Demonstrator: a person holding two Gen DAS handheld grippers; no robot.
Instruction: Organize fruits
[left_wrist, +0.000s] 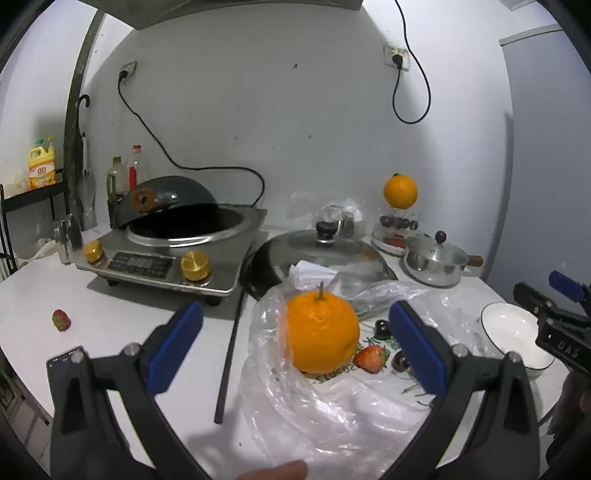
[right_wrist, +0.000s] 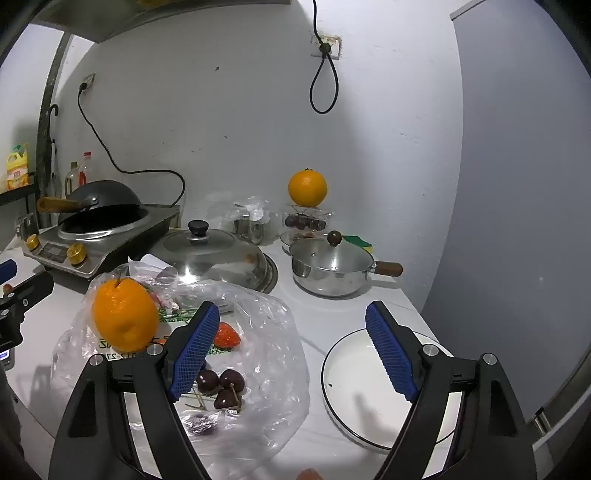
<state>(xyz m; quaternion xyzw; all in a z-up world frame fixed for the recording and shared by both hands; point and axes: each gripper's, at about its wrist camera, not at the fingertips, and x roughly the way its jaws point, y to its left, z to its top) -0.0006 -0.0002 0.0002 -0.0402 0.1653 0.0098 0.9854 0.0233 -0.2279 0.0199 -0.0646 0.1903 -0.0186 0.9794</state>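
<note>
An orange (left_wrist: 321, 332) (right_wrist: 125, 317) sits on a clear plastic bag (left_wrist: 332, 402) (right_wrist: 258, 373) with a strawberry (left_wrist: 370, 357) (right_wrist: 226, 335) and dark cherries (right_wrist: 221, 384) (left_wrist: 382, 328). My left gripper (left_wrist: 295, 343) is open, its blue pads either side of the orange, not touching it. My right gripper (right_wrist: 291, 350) is open and empty above the gap between the bag and a white plate (right_wrist: 354, 387) (left_wrist: 511, 334). A second orange (left_wrist: 400, 191) (right_wrist: 307, 187) rests on top of a tiered fruit stand (right_wrist: 304, 221). A lone strawberry (left_wrist: 61, 319) lies at far left.
An induction cooker with a wok (left_wrist: 177, 240) (right_wrist: 96, 229) stands at the back left. A glass pan lid (left_wrist: 325, 254) (right_wrist: 210, 254) and a small steel pot (left_wrist: 437, 260) (right_wrist: 332, 266) sit behind the bag. A black stick (left_wrist: 231, 350) lies on the table.
</note>
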